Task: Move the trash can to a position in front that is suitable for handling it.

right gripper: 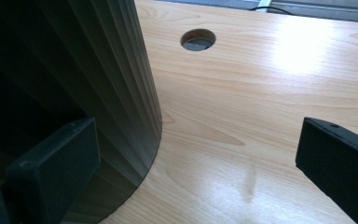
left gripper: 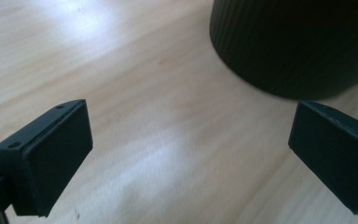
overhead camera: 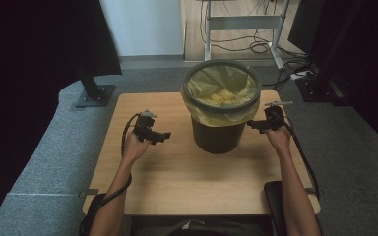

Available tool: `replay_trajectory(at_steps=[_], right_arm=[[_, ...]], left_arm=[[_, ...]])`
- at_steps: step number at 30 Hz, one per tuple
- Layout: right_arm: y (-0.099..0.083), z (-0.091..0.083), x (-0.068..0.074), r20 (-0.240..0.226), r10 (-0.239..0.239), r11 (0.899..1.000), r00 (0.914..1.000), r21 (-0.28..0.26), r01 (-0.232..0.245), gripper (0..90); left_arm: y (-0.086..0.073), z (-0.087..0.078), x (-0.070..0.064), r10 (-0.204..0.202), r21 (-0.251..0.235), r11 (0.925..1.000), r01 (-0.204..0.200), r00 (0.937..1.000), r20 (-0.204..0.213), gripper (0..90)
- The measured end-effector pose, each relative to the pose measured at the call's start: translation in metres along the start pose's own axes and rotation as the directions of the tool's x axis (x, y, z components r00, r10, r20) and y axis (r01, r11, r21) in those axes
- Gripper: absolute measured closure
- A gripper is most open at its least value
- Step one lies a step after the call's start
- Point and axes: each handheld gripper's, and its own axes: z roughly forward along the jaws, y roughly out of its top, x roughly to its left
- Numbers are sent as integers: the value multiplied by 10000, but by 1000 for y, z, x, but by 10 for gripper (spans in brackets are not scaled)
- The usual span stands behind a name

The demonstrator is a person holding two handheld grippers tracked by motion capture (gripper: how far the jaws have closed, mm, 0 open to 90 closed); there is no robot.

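Note:
A dark ribbed bin (overhead camera: 219, 135) lined with a yellow bag (overhead camera: 221, 88) stands at the middle of the wooden table (overhead camera: 177, 182). My left gripper (overhead camera: 163, 135) hovers to the bin's left with its jaws pointing toward it. In the left gripper view the gripper (left gripper: 191, 154) is open over bare wood, and the bin's base (left gripper: 298, 42) is at the upper right. My right gripper (overhead camera: 252, 125) is close to the bin's right side. In its own view it (right gripper: 198, 168) is open, its left jaw next to the bin's ribbed wall (right gripper: 98, 70).
A round cable hole (right gripper: 198, 39) is cut in the table beyond the right gripper. A black stand base (overhead camera: 94, 96) sits on the grey floor behind the table's left corner. A metal desk frame (overhead camera: 243, 22) and cables (overhead camera: 261, 46) lie farther back.

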Motion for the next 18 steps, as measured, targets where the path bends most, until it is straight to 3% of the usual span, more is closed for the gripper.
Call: replay_trajectory(at_steps=[9, 12, 18], right_arm=[[1, 6, 18, -235, -332, 9994, 9992, -59, 331, 0], [2, 9, 26, -355, -476, 9988, 9982, -81, 474, 0], [5, 16, 48, -629, -840, 9965, 9945, -55, 838, 0]], left_arm=[[21, 10, 4, -244, -362, 9991, 236, 9995, -223, 0], [26, 14, 5, -108, -250, 9996, 99, 9993, -349, 0], [30, 19, 11, -287, -329, 9991, 274, 9988, -387, 0]])
